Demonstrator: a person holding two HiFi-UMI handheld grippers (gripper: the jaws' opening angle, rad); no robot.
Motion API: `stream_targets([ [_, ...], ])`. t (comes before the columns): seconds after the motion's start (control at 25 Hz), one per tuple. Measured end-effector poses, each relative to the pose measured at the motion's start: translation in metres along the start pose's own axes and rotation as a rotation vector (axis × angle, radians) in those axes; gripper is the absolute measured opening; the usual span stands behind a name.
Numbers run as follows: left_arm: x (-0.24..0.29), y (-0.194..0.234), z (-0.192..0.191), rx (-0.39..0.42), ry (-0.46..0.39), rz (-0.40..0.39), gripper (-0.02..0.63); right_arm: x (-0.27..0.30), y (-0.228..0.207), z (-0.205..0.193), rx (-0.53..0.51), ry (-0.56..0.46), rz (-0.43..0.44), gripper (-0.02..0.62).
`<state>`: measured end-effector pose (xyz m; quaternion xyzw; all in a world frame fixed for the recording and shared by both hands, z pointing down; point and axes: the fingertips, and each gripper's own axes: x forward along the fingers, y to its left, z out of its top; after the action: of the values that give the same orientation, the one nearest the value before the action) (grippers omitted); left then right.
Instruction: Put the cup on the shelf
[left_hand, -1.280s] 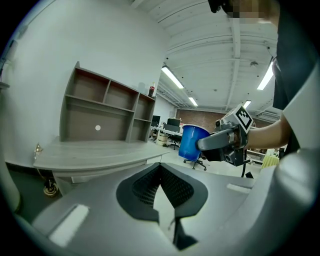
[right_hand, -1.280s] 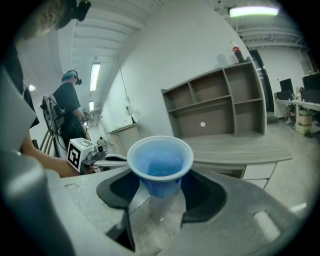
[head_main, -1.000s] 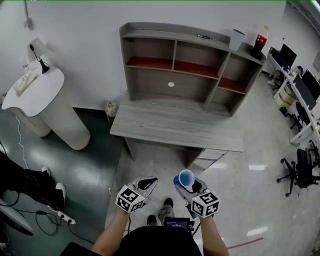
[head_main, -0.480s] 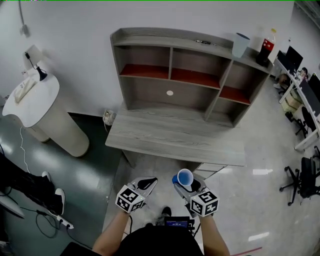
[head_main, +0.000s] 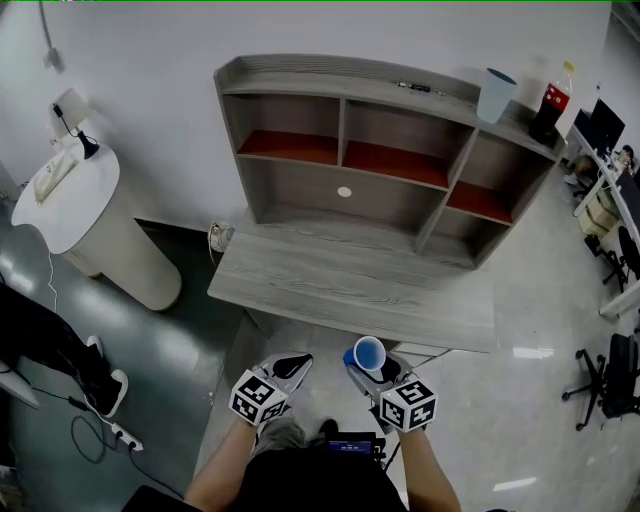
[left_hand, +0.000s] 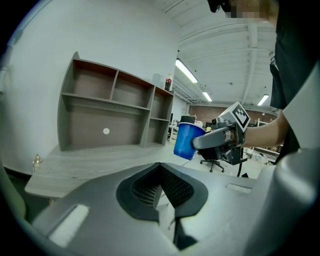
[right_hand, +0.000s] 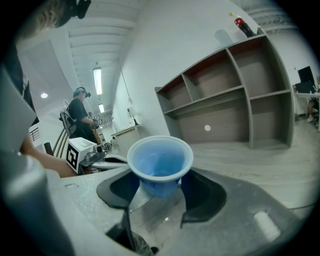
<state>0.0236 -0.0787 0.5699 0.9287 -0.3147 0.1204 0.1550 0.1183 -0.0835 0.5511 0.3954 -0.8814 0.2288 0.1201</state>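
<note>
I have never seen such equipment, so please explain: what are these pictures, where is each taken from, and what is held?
There is no robot: a person holds a two-jaw gripper in each hand. The head view looks down from the person's head at a grey desk and its shelf unit. The other two pictures come from cameras riding on the grippers. The right gripper clamps an upright blue cup. The left gripper is shut and empty. On the shelf unit's top stand a pale cup and a bottle.

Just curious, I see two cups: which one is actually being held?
The bright blue plastic cup, gripped upright in the right claw; the paler cup stands on top of the grey wooden shelf.
</note>
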Motion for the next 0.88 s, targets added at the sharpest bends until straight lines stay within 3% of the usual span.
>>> stream_targets([
  [0.36, 0.021, 0.029, 0.002, -0.02, 0.005, 0.016, 0.0, 0.026, -0.022, 0.007, 0.007, 0.017, 0.011, 0.256],
  [0.88, 0.071, 0.112, 0.04, -0.008, -0.002, -0.051, 0.0, 0.094, -0.07, 0.056, 0.022, 0.009, -0.054, 0.256],
])
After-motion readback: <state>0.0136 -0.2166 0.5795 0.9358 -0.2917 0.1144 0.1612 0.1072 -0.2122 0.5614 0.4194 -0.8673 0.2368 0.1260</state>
